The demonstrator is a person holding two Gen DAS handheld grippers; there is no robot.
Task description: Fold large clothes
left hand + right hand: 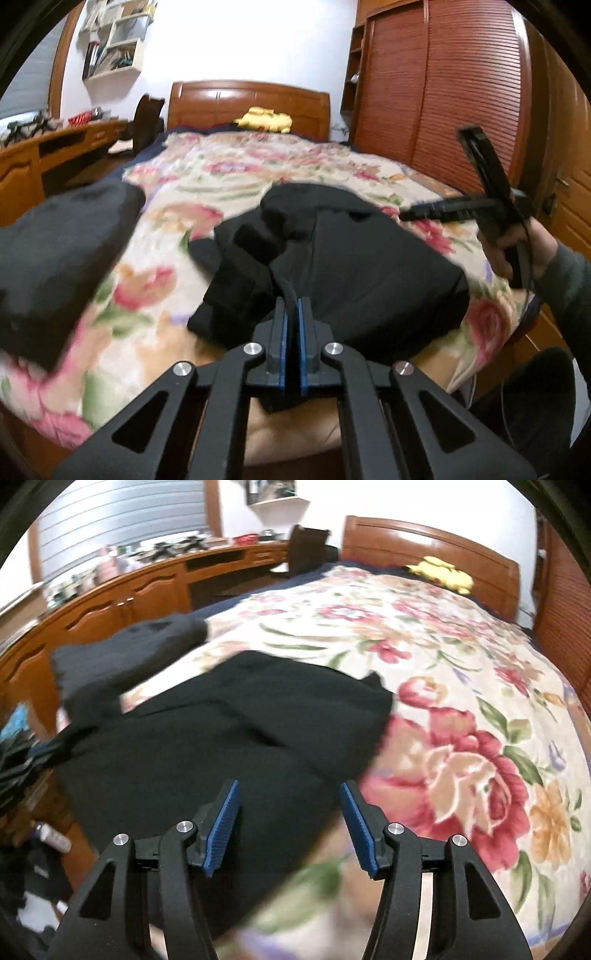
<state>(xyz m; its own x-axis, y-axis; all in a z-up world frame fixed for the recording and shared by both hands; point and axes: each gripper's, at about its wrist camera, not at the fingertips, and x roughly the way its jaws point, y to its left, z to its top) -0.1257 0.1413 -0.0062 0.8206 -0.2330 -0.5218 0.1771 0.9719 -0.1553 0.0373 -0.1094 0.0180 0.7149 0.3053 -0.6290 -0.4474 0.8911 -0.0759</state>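
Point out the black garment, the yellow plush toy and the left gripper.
black garment [369,266], left wrist view, on its broad flat panel.
yellow plush toy [265,119], left wrist view, on its body by the headboard.
left gripper [291,314], left wrist view, between its fingertips.

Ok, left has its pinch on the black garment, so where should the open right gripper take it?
Take the black garment at its free right-hand edge on the floral blanket, coming in from the right. That edge lies flat and clear of other things. The left gripper already pinches a fold at the near edge; the right gripper hangs open above.
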